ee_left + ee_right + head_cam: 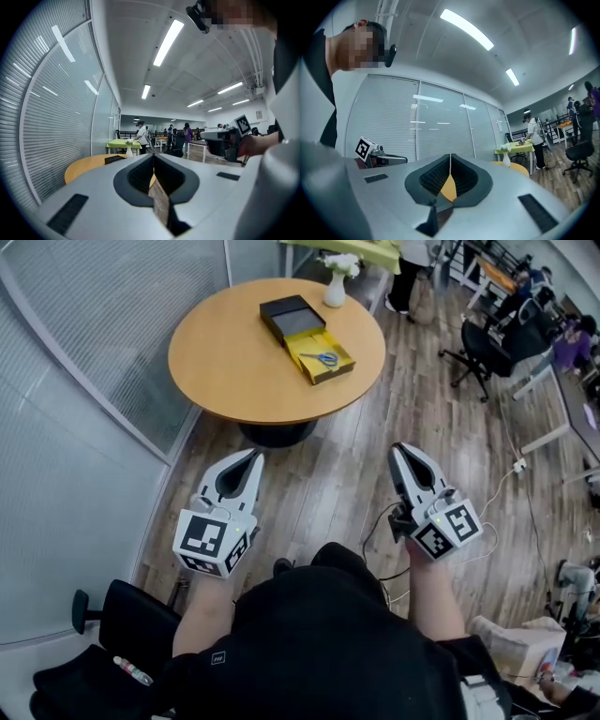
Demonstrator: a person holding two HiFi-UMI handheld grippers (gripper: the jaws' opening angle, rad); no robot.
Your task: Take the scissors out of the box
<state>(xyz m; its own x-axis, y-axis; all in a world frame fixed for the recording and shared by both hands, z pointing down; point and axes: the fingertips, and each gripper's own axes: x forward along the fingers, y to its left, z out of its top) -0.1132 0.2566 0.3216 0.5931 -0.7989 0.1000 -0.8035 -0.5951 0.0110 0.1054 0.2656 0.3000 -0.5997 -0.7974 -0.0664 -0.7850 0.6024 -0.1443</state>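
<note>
Round wooden table (230,357) carries the yellow box (306,346) with scissors (325,358), one o'clock from the left gripper (254,456), eleven from the right gripper (401,449), both closed and empty.

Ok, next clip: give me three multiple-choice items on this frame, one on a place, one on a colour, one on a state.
1. Where are the scissors?
A in the open box on the round table
B on the floor
C on a chair

2. What colour is that box's lining?
A red
B yellow
C white

3. How do the right gripper's jaws stand?
A wide apart
B closed on the scissors
C closed, nothing between them

Key:
1 A, the head view shows them lying in the box.
2 B, the lining around them is yellow.
3 C, the right gripper view shows the pads meeting with nothing held.
</note>
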